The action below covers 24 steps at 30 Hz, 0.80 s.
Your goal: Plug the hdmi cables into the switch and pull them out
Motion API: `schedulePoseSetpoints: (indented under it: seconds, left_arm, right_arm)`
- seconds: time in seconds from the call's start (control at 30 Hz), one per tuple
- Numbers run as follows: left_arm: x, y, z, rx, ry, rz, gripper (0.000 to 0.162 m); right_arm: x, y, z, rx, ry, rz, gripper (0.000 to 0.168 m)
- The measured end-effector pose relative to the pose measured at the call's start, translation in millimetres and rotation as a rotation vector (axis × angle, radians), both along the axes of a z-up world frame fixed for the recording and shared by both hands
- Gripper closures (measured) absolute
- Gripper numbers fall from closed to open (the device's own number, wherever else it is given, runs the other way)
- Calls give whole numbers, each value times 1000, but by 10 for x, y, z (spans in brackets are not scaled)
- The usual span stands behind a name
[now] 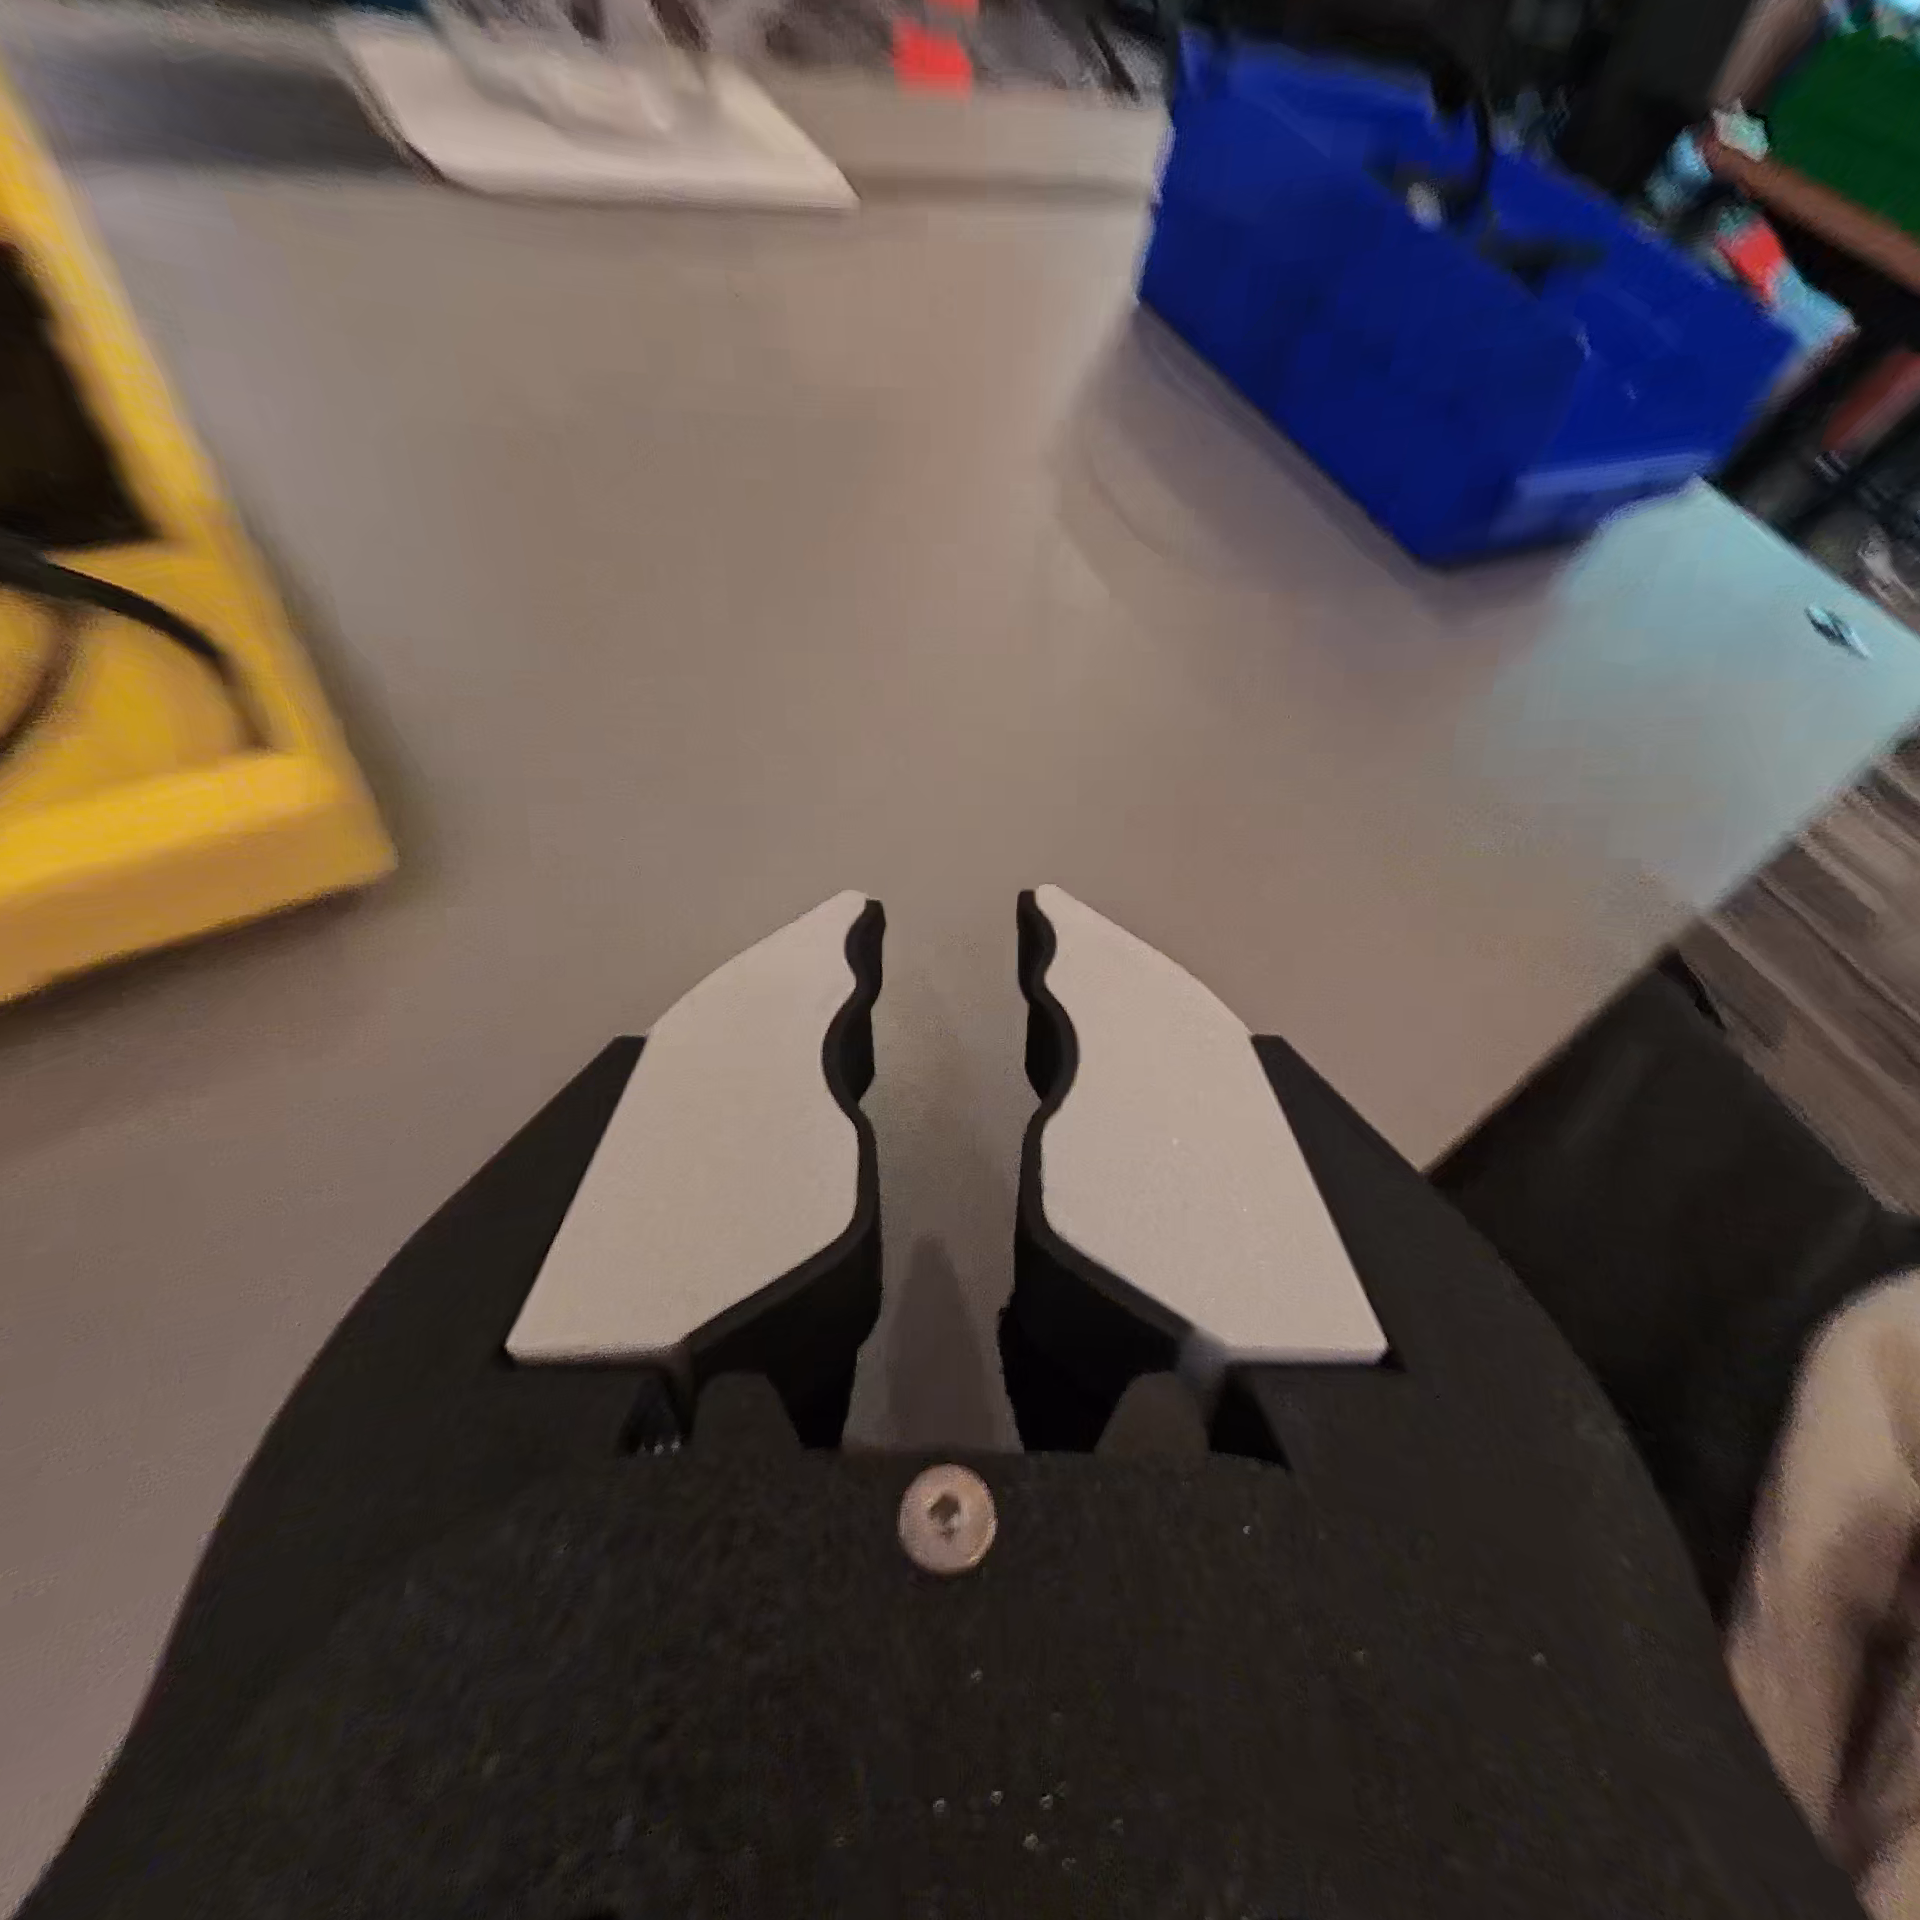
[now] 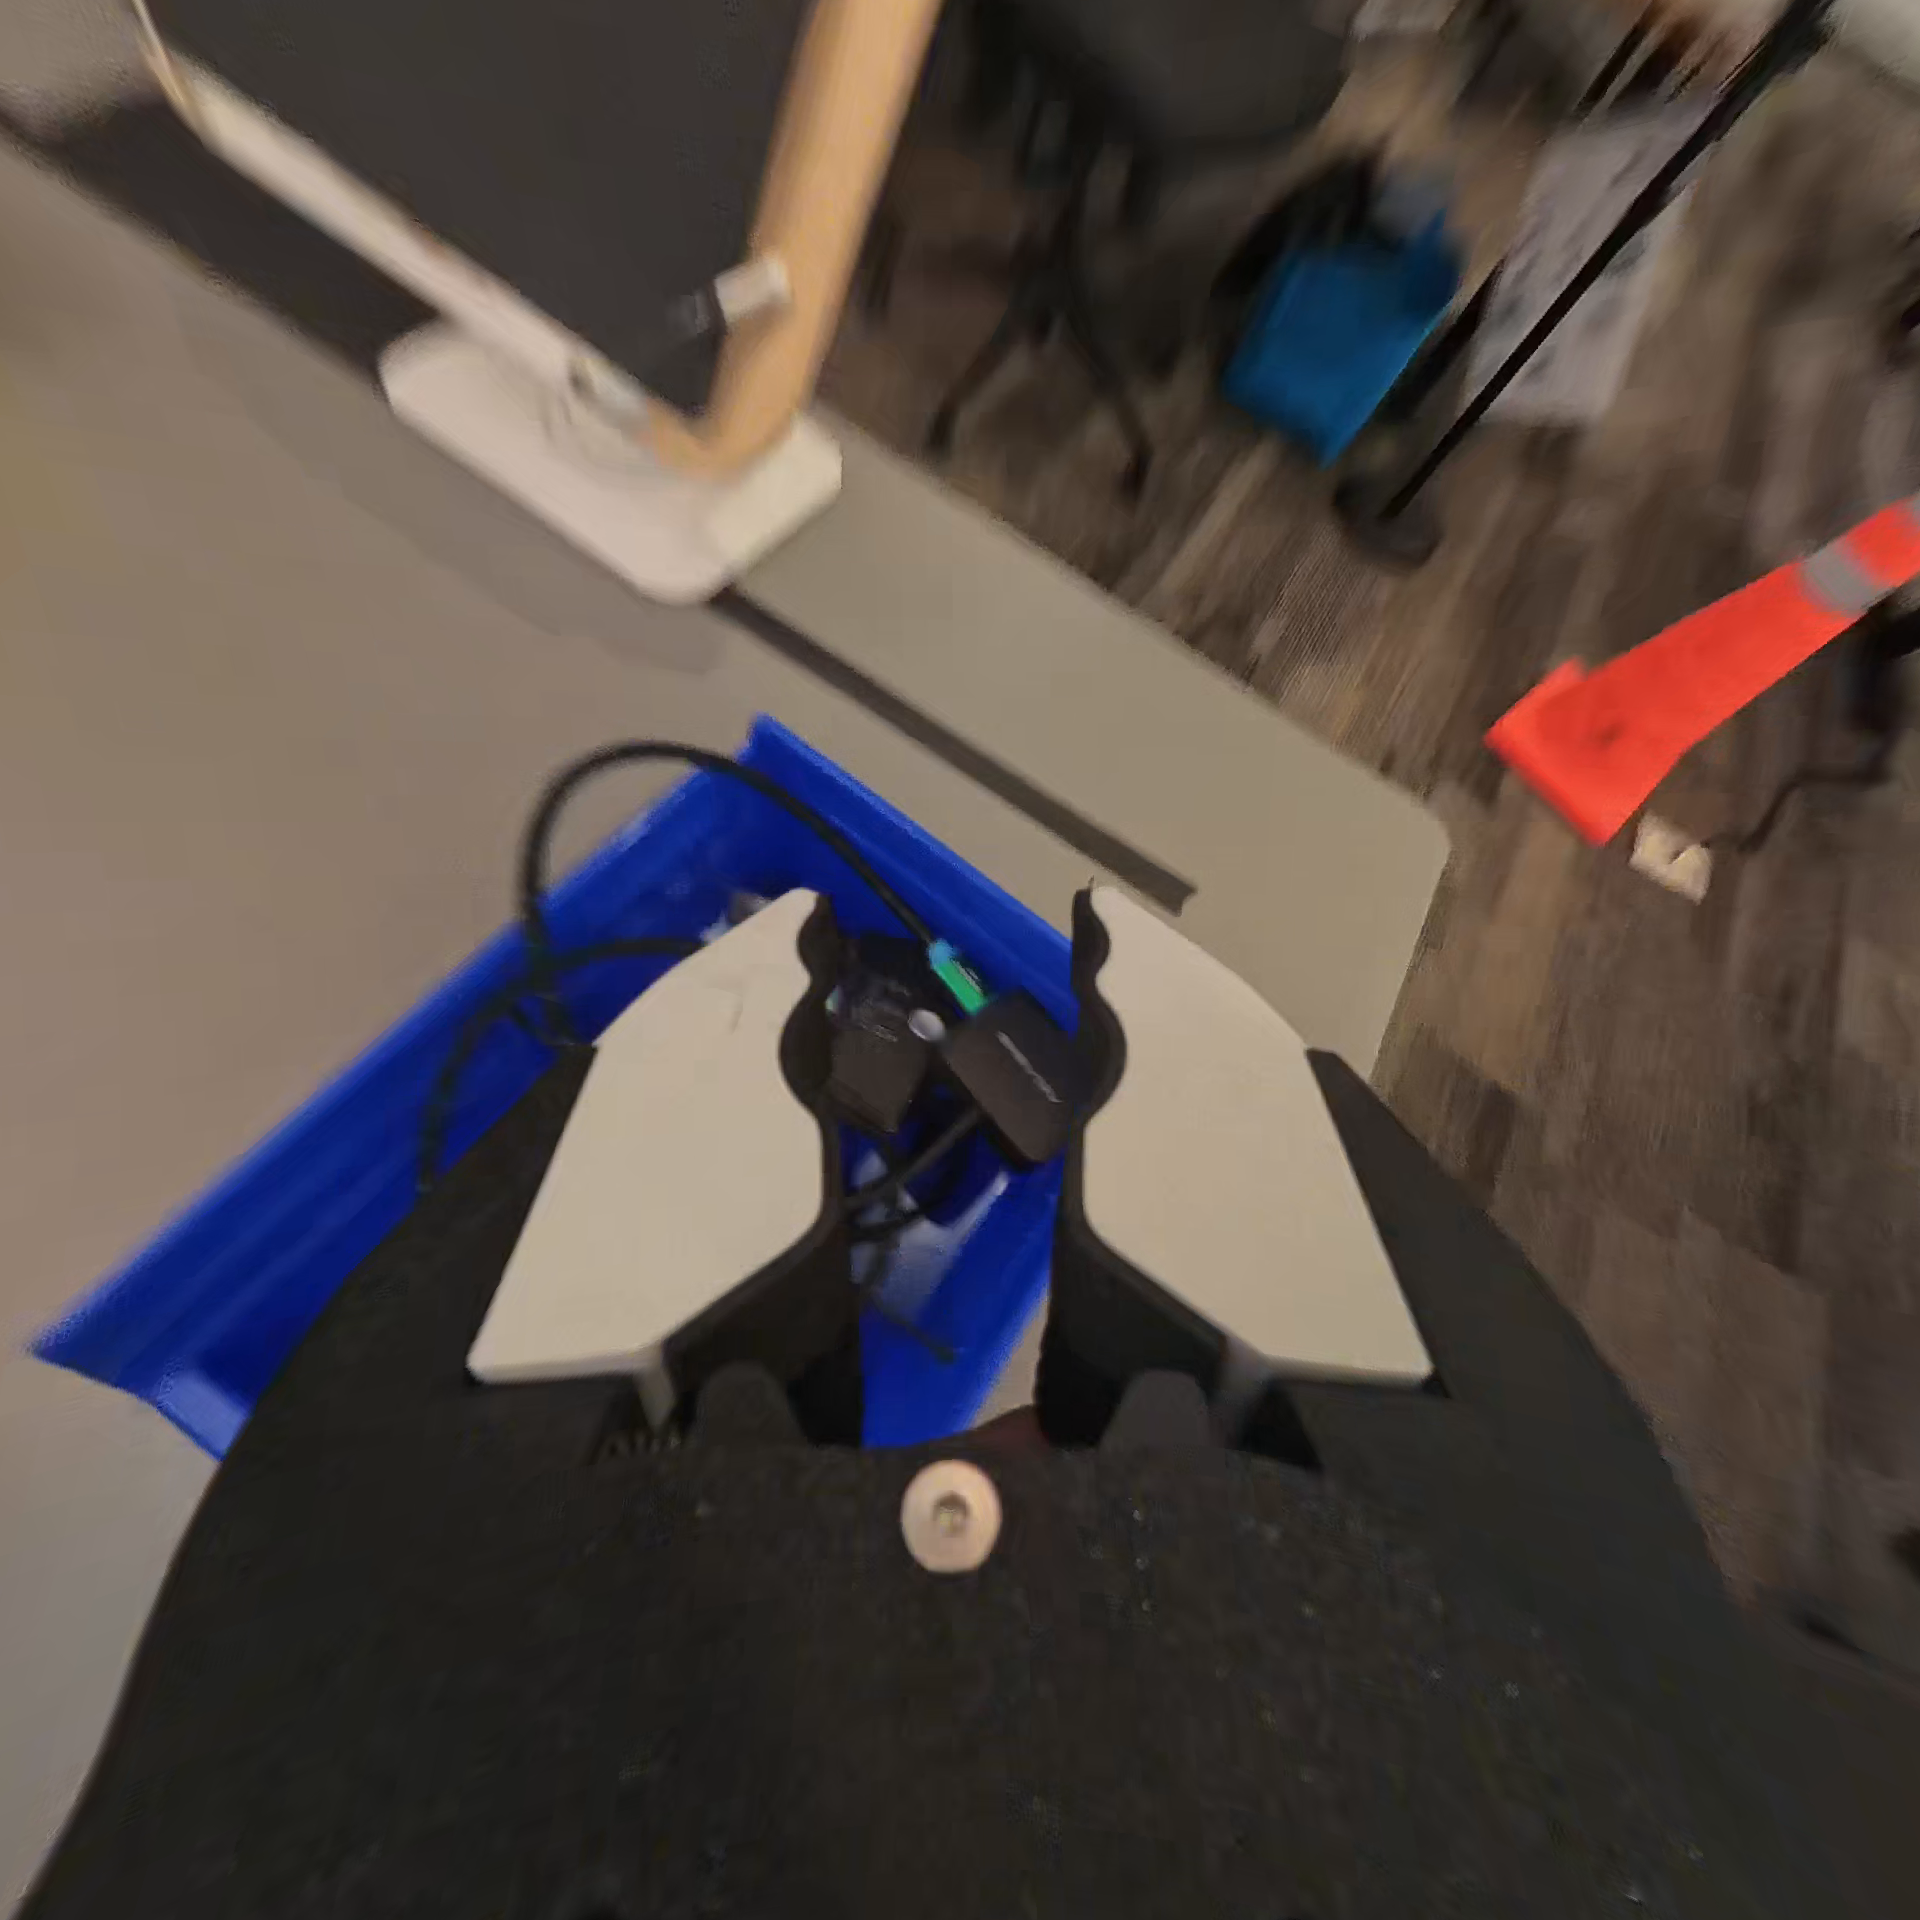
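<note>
Counter (image 1: 675, 540): grey, mostly bare in the middle, which leaves working room between the two bins.

Blue bin (image 2: 312, 1195): sits at the counter's far right corner, close to the edge above the floor. It holds the switch (image 2: 1013, 1070), a small black box, with thin black cables (image 2: 582, 790) looping over its rim, kept together as stock for the task.

Yellow bin (image 1: 156, 810): at the left edge, a dark cable inside.

Monitor stand (image 2: 623, 488): white base on the far edge, clear of the work.

Right gripper (image 2: 951, 914): poised over the blue bin, jaws wide apart, holding nothing; judged to be reaching for the switch. Tangled cables may snag.

Left gripper (image 1: 951, 914): over bare counter, jaws slightly apart, empty.
</note>
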<state>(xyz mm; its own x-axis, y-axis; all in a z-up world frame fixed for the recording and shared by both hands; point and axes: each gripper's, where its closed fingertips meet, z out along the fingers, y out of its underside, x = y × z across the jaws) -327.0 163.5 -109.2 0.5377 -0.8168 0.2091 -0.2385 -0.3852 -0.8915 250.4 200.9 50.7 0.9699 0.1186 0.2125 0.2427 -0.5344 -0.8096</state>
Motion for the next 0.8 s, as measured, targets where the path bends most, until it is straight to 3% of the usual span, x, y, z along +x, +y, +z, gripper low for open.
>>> schedulePoseSetpoints:
  seconds: [0.1,0.17,0.3,0.4,0.5,0.7,0.8]
  left_arm:
    - [-406,186,292,137,-62,145,135]
    - [-625,212,336,208,-43,216,135]
    - [-827,159,272,242,-47,318,132]
    - [-763,119,268,216,-77,312,129]
    - [-727,159,203,250,-29,323,129]
    - [-480,79,44,123,-26,224,129]
    - [-503,105,-36,156,55,241,129]
  right_arm:
    - [-347,-677,105,338,70,-159,129]
    - [-646,-1161,-126,490,161,-242,131]
    - [-1257,-1742,-1069,479,370,-362,140]
    - [-1450,-2063,-1560,383,243,-459,137]
    - [-1574,-2119,-1545,412,293,-428,135]
    - [-1500,-2044,-1649,363,154,-404,131]
    - [-1479,-2043,-1643,355,124,-408,132]
